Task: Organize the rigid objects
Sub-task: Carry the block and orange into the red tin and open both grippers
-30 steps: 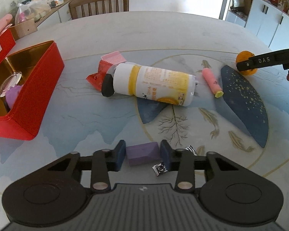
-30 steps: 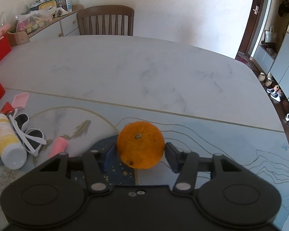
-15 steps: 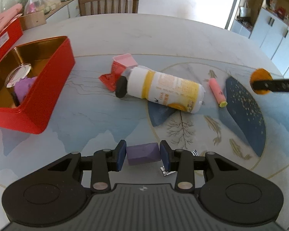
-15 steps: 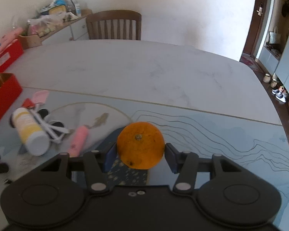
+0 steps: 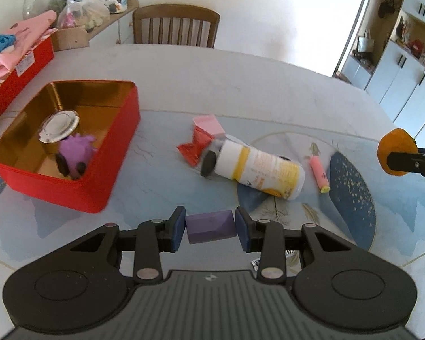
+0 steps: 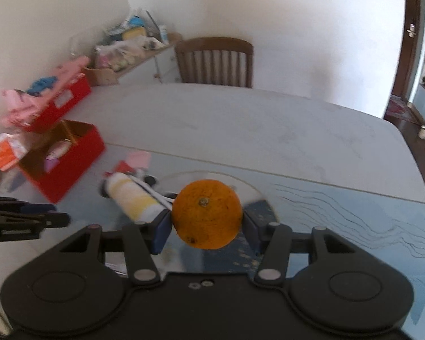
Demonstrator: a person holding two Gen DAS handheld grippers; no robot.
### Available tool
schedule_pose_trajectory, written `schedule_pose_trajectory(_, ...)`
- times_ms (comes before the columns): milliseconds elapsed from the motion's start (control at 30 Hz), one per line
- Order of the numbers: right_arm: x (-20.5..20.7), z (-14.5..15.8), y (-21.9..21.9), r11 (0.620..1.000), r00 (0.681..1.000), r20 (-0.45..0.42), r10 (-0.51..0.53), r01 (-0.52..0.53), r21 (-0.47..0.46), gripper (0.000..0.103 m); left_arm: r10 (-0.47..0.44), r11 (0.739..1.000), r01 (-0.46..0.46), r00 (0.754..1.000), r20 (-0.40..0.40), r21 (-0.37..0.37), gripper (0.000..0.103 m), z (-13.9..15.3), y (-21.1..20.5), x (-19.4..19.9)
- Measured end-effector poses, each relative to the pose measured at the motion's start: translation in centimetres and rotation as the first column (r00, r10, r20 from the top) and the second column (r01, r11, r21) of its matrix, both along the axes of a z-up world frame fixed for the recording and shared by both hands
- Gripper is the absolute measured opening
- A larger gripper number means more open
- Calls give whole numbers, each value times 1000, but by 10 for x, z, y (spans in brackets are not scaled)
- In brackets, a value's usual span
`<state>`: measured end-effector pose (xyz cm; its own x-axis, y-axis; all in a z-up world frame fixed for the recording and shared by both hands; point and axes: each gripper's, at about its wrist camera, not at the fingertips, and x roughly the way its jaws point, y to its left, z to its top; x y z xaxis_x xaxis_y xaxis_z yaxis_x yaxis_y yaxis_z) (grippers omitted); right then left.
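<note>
Left tongs (image 5: 211,228): clamped on a purple block (image 5: 211,226), one blue pad pressed flat on each end, opened just as wide as the block is long; held up off the bench (image 5: 240,85).
Right tongs (image 6: 206,223): clamped on an orange (image 6: 206,214), pads touching its left and right sides, spread wider than the left pair; the fruit's stem end faces the camera. In the left wrist view the same orange (image 5: 395,151) shows at the far right, in the air above the bench.
Red tin (image 5: 65,141): open, gold inside, on the left part of the bench; a round metal lid (image 5: 59,126) and a purple plush toy (image 5: 75,155) lie in it.
White and yellow bottle (image 5: 257,172): on its side in the middle of the bench, black cap pointing left, touching a red wrapper (image 5: 194,148) and a pink box (image 5: 208,121).
Pink tube (image 5: 319,174): lying just right of the bottle, apart from it.
Second red box (image 5: 19,68): behind the tin, piled with pink cloth.
Chair (image 5: 175,25): at the far edge of the bench.
</note>
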<state>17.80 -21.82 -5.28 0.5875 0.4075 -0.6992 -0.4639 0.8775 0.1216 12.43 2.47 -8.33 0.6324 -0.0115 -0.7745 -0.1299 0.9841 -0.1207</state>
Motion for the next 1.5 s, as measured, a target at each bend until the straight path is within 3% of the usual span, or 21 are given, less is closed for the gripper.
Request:
schedule_pose_trajectory(267, -8, 26, 55, 995, 995, 31, 99, -99, 15, 53, 42, 999, -41, 998, 49, -24, 37, 25, 47, -4)
schedule_pose_trajectory(633, -13, 35, 157, 977, 975, 53, 215, -215, -16, 53, 79, 997, -79, 994, 73, -7, 37, 38, 132, 4)
schedule_pose_trajectory(1033, 16, 14, 270, 968, 969, 34, 246, -244, -55, 53, 70, 997, -70, 997, -6, 19, 37, 9, 207, 38)
schedule_pose_trajectory(1500, 68, -29, 357, 936, 959, 0, 284, -278, -215, 53, -11, 999, 13, 998, -69, 29, 37, -22, 228, 71)
